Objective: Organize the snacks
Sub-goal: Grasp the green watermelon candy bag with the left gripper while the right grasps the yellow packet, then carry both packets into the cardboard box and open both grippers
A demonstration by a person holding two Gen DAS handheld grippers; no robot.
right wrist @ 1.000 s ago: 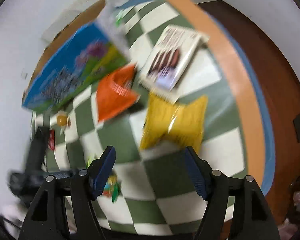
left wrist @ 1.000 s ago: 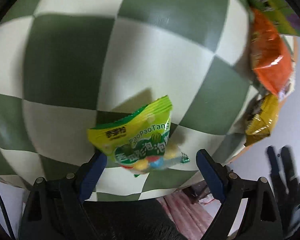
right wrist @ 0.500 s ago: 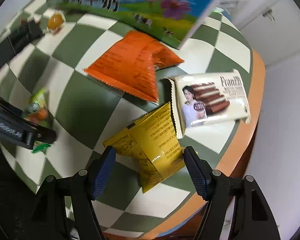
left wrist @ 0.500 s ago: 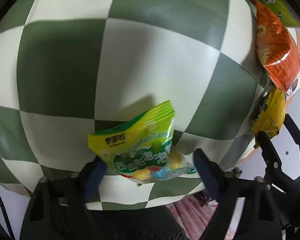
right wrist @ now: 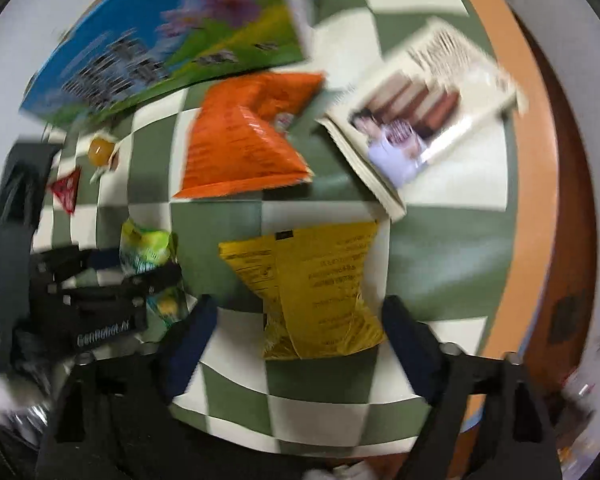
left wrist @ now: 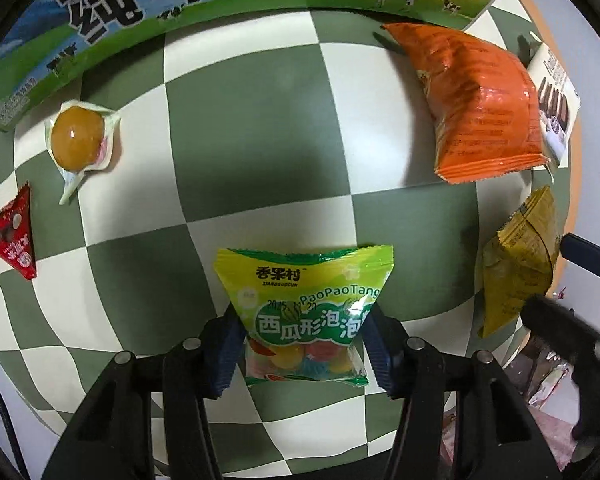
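Observation:
My left gripper (left wrist: 300, 340) is shut on a green-yellow candy packet (left wrist: 304, 292), its blue pads pressing both sides of the packet's lower half over the checkered tablecloth (left wrist: 252, 128). The packet also shows in the right wrist view (right wrist: 146, 250), held by the left gripper (right wrist: 100, 300). My right gripper (right wrist: 296, 340) is open, its blue pads standing either side of a yellow snack bag (right wrist: 320, 280) that lies on the cloth. The yellow bag also shows in the left wrist view (left wrist: 516, 264) at the table's right edge.
An orange snack bag (left wrist: 480, 100) and a white biscuit box (right wrist: 424, 124) lie at the far right. A large milk carton box (left wrist: 180, 12) stands along the back. A wrapped yellow sweet (left wrist: 76, 136) and a red triangular packet (left wrist: 14, 236) lie at left. The orange table rim (right wrist: 540, 200) is close on the right.
My left gripper has closed on the candy packet and tilted up, bringing the milk box and left-side snacks into view. My right gripper has swung and moved in around the yellow bag.

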